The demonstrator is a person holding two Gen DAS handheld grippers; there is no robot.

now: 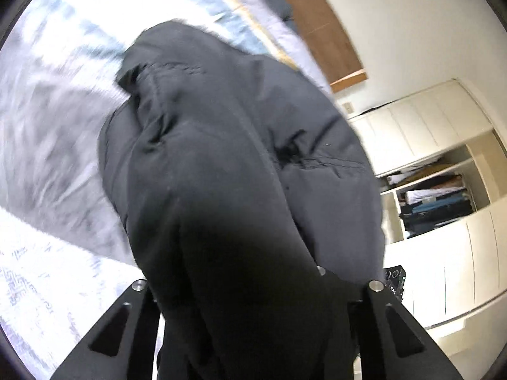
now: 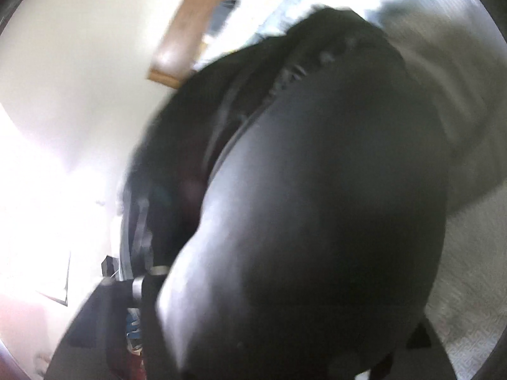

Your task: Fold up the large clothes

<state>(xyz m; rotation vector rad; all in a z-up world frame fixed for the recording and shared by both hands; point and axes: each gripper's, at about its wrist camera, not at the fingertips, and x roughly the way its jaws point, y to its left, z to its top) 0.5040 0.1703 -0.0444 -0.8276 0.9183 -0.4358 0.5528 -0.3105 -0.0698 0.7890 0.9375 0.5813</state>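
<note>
**A:** Where is the garment in the left wrist view?

**B:** A black padded jacket [image 1: 240,164] fills the middle of the view. It bunches up from the left tool [image 1: 253,288] at 6 o'clock and hangs away toward 12 o'clock. The tool's two black arms flank the fabric, one at 7 o'clock and one at 5 o'clock, with the cloth passing between them. The fingertips are buried under the cloth, so I cannot tell whether they are pinched on it or apart.

**A:** What lies around it?

**B:** A bed [image 1: 47,158] with pale grey and white bedding runs from 7 to 12 o'clock. A wooden headboard [image 1: 320,31] sits at 1 o'clock. A cream wardrobe [image 1: 443,164] stands at 3 o'clock, with folded items on an open shelf.

**A:** And the right wrist view?

**B:** It is blurred. The same jacket [image 2: 317,205] covers the centre and bottom, draped over the right tool [image 2: 253,332] at 6 o'clock. Only one arm of the tool shows, at 7 o'clock, touching the fabric. Its grip cannot be made out. The headboard [image 2: 183,41] is at 11 o'clock and the bedding [image 2: 459,110] at 2 o'clock.
</note>
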